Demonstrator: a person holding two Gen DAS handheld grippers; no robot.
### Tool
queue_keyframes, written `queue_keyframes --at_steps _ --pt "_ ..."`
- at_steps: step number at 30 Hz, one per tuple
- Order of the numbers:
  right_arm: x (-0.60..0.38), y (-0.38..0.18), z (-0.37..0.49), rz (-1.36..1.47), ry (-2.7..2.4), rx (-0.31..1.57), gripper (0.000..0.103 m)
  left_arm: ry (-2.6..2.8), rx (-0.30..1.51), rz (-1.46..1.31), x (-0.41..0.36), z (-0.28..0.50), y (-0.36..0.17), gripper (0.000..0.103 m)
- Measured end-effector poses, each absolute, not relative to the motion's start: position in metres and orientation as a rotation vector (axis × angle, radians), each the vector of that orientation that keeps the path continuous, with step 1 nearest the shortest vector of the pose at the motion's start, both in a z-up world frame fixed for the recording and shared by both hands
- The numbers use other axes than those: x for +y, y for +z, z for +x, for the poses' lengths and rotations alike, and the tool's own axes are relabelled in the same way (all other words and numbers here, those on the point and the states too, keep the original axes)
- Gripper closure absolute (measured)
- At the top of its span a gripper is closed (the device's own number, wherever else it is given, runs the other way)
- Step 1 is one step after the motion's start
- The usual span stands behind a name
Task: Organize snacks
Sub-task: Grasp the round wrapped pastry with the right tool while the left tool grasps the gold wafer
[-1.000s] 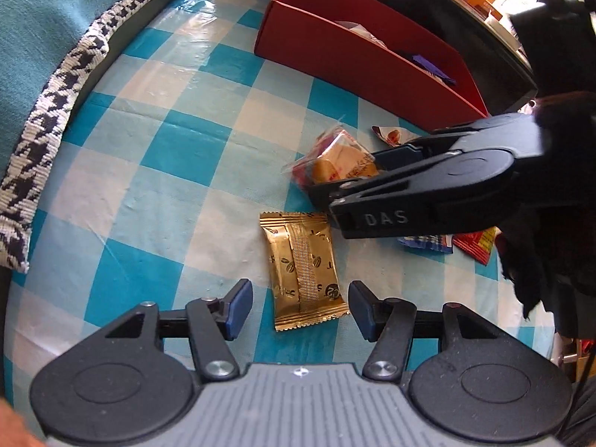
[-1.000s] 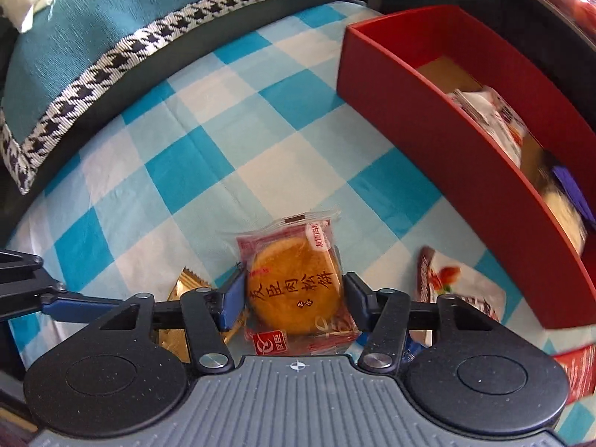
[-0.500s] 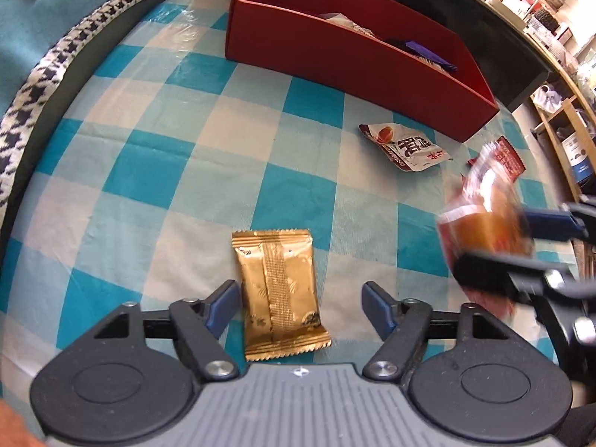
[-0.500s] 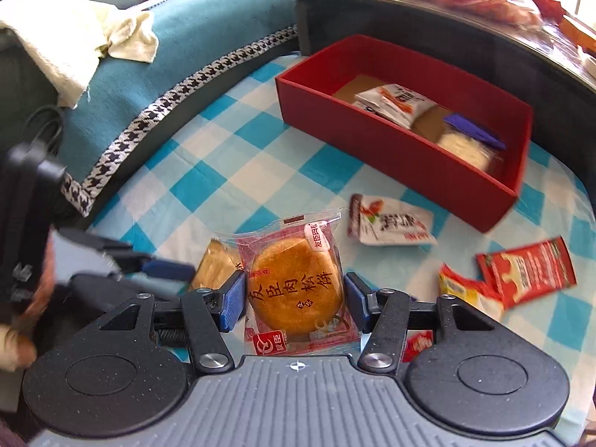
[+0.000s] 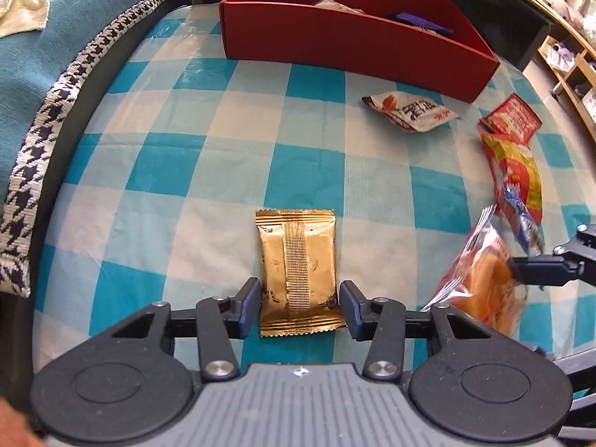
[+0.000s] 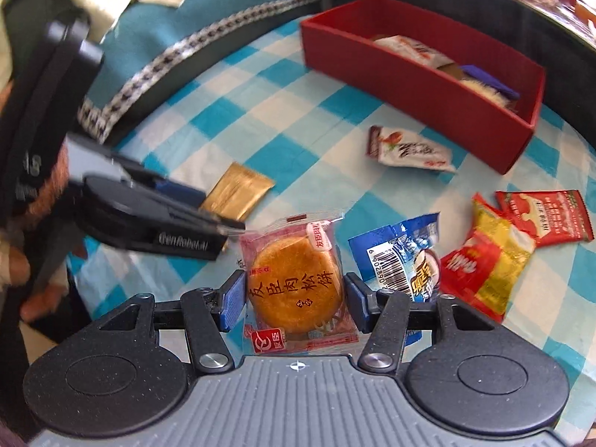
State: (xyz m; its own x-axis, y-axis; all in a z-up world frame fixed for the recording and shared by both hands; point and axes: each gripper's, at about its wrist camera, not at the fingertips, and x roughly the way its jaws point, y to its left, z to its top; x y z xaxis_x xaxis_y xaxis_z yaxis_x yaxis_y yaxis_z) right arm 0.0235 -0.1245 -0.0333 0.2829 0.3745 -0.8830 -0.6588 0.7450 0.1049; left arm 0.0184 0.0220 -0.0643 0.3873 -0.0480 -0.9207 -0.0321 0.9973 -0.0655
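Note:
My left gripper (image 5: 300,307) is open, its fingers either side of a gold packet (image 5: 297,273) that lies flat on the checked cloth; the packet also shows in the right wrist view (image 6: 238,190). My right gripper (image 6: 292,300) is shut on a round cake in a clear red-printed wrapper (image 6: 296,284), held above the cloth; it appears at the right edge of the left wrist view (image 5: 480,287). A red box (image 5: 350,37) with several snacks inside stands at the far side, and also shows in the right wrist view (image 6: 421,74).
Loose on the cloth: a white packet (image 6: 409,149), a blue packet (image 6: 402,257), a red-yellow packet (image 6: 488,257) and a red packet (image 6: 547,216). A teal cushion with houndstooth trim (image 5: 44,85) borders the left. Shelves (image 5: 570,59) stand at the far right.
My right gripper has carried the cake back and to the right, away from the gold packet. My left gripper has moved forward so its fingers flank the gold packet.

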Motion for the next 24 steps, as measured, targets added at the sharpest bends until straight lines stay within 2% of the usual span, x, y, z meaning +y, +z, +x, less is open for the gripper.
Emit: queue_keyframes --at_steps 5,7,9,11,17,21,23,24 --pt "-0.118 -0.062 0.010 -0.357 0.707 1.164 0.040 -0.019 1.159 -0.074 0.023 0.017 -0.065 0.024" --pt "-0.115 -0.069 0.005 -0.385 0.691 1.158 0.039 -0.013 1.149 -0.079 0.024 0.021 -0.066 0.021" --pt "-0.113 -0.068 0.005 -0.381 0.682 1.148 0.039 -0.028 1.152 -0.085 0.022 0.027 -0.067 0.005" --pt "-0.114 -0.070 0.006 -0.357 0.667 1.146 0.036 -0.049 1.156 -0.068 0.015 0.031 -0.070 0.000" --pt "-0.111 -0.073 0.002 -0.319 0.658 1.134 0.020 -0.048 1.161 0.001 0.006 0.032 -0.077 0.000" --pt "-0.113 -0.078 0.004 -0.268 0.704 1.167 0.000 -0.050 1.146 -0.047 0.016 0.031 -0.076 0.000" --pt "-0.114 -0.078 0.005 -0.243 0.687 1.173 0.002 -0.031 1.137 -0.044 0.018 0.028 -0.074 0.000" --pt "-0.112 -0.076 0.004 -0.255 0.663 1.168 0.011 -0.019 1.132 -0.042 0.021 0.027 -0.072 0.001"
